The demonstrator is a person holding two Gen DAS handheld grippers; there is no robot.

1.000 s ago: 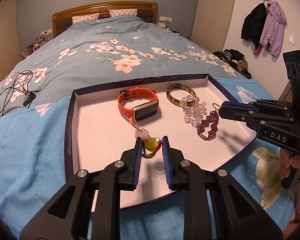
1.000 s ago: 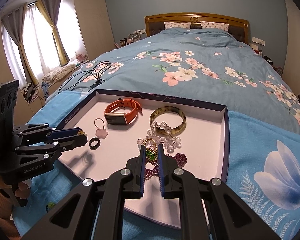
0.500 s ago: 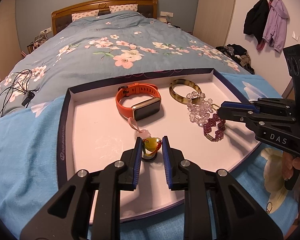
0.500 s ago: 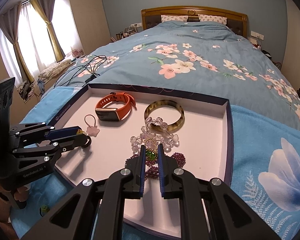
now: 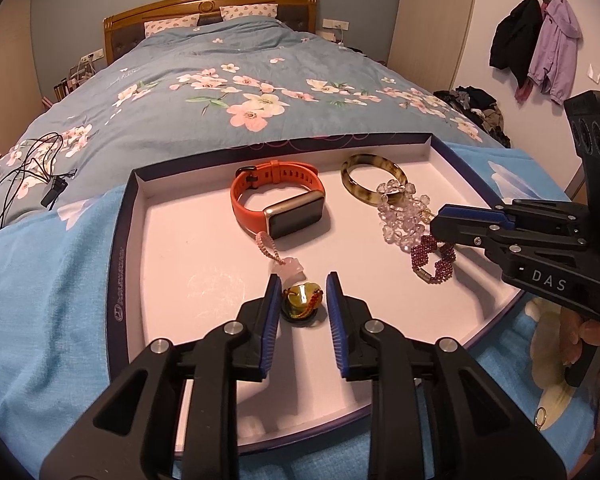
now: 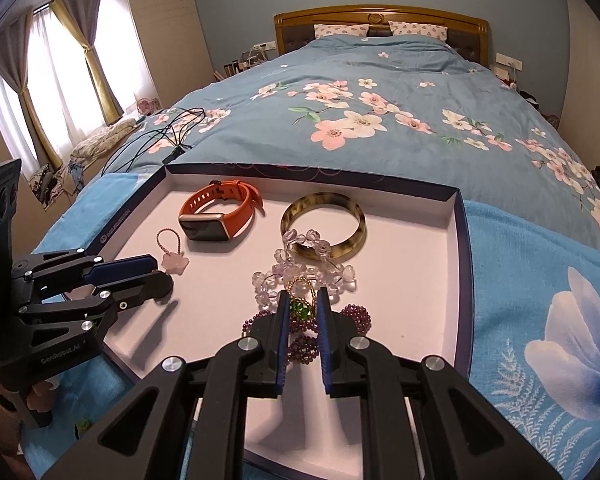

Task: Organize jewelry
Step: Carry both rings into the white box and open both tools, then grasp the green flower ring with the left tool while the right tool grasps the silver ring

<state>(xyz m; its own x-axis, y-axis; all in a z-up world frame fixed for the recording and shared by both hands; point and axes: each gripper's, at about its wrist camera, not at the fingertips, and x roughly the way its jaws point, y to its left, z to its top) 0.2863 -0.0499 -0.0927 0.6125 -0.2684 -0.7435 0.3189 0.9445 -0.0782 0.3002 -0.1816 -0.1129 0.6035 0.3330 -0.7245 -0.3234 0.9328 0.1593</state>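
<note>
The left tongs (image 5: 303, 300) stand parted over the near middle of the tray (image 5: 125, 240), their jaws having just been opening, and the yellow charm (image 5: 302, 299) lies between them on the tray floor with a gap showing on each side, so the pads no longer press it. It rests on a small dark ring (image 5: 300, 317), just this side of the pink star charm (image 5: 288, 271), whose cord runs back toward the watch (image 5: 278, 204) in the far middle. The yellow charm is roundish with no clear long axis; its beaded cord curls round its near right side. The right tongs (image 6: 302, 306) are nearly closed on a green ring (image 6: 300, 307), its gold band standing up past the tips, and they hang over the purple bracelet (image 6: 300, 344) and clear beads (image 6: 300, 272) at the tray's right side, with the bangle (image 6: 323, 230) toward the far right corner. Judging by this, the left hand is by far the nearer to the yellow charm, and its next move is likely straight back and up, clear of the star.
</note>
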